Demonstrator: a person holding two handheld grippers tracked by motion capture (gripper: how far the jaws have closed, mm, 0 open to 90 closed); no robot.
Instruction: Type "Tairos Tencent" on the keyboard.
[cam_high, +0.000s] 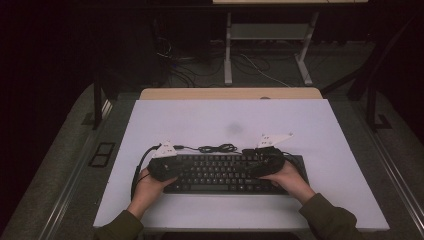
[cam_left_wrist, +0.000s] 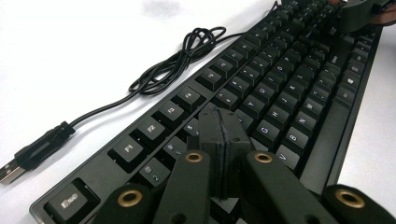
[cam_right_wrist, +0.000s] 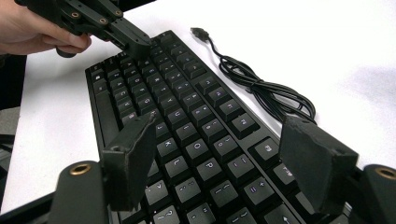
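Observation:
A black keyboard (cam_high: 220, 175) lies on the white table near the front edge. My left gripper (cam_high: 174, 171) hovers at the keyboard's left end. In the left gripper view its jaws (cam_left_wrist: 219, 128) are pressed together with nothing between them, tips just over the number row near the keyboard (cam_left_wrist: 280, 88). My right gripper (cam_high: 254, 167) is over the keyboard's right end. In the right gripper view its jaws stand wide apart (cam_right_wrist: 224, 156) above the keys (cam_right_wrist: 187, 116). The left gripper (cam_right_wrist: 133, 42) also appears there, at the far end.
The keyboard's black cable (cam_high: 217, 148) lies coiled on the table just behind it, and its USB plug (cam_left_wrist: 28, 158) lies loose on the white surface. A white sheet (cam_high: 230, 120) covers the table. Beyond are desk legs and cables on the floor.

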